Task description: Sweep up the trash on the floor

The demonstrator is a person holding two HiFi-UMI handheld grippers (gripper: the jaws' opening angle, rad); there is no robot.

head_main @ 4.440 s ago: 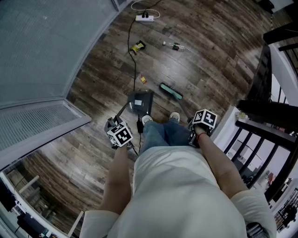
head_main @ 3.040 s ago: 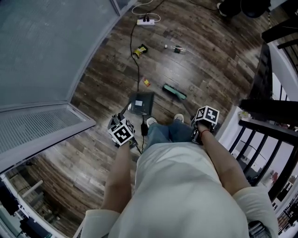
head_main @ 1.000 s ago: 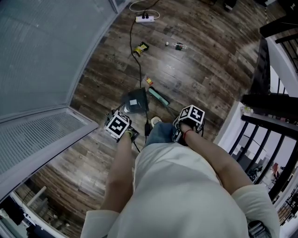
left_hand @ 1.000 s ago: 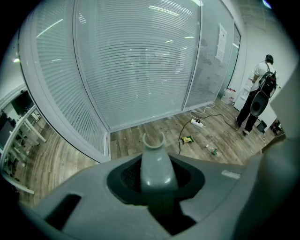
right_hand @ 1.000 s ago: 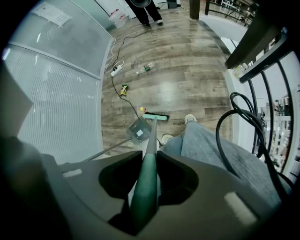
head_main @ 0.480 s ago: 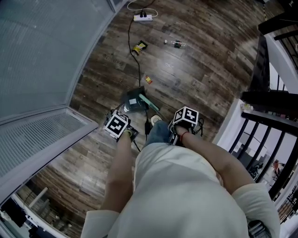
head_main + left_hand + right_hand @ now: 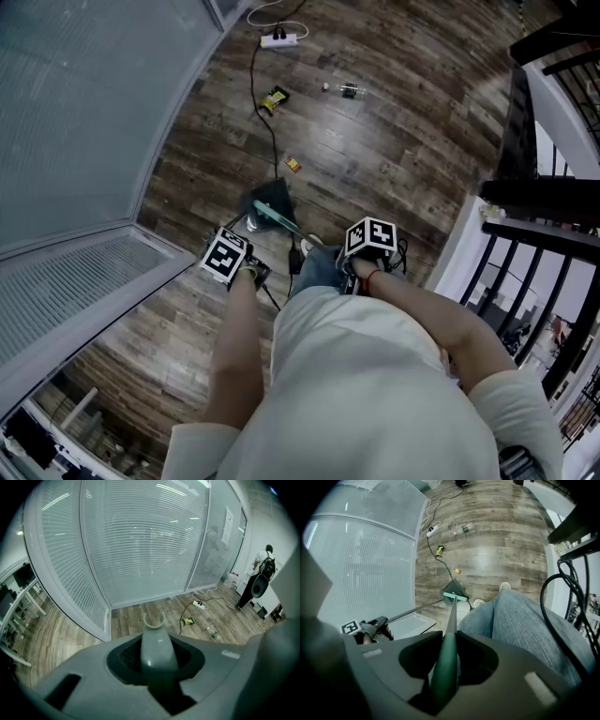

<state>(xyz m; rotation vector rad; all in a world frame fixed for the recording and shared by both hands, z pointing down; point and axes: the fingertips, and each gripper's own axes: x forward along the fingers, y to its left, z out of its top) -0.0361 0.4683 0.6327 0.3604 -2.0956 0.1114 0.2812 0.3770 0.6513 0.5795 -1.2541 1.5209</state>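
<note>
My left gripper (image 7: pixel 236 263) is shut on the grey dustpan handle (image 7: pixel 156 645), and the dark dustpan (image 7: pixel 268 198) sits just ahead of my feet. Across from it, my right gripper (image 7: pixel 364 249) is shut on the green broom handle (image 7: pixel 446 663). The teal broom head (image 7: pixel 276 217) lies against the dustpan (image 7: pixel 455 588). A small orange wrapper (image 7: pixel 293 164) lies on the floor just beyond the pan. Farther off are a yellow wrapper (image 7: pixel 275 97) and a small bottle (image 7: pixel 345 90).
A white power strip (image 7: pixel 278 40) with a black cable (image 7: pixel 262 122) running toward my feet lies near the glass wall (image 7: pixel 84 122). Black railings (image 7: pixel 539 216) stand at the right. A person (image 7: pixel 262 571) stands far off in the left gripper view.
The broom head has swept left from the open floor onto the dustpan. My right gripper shifted left with it, and the dustpan moved slightly left.
</note>
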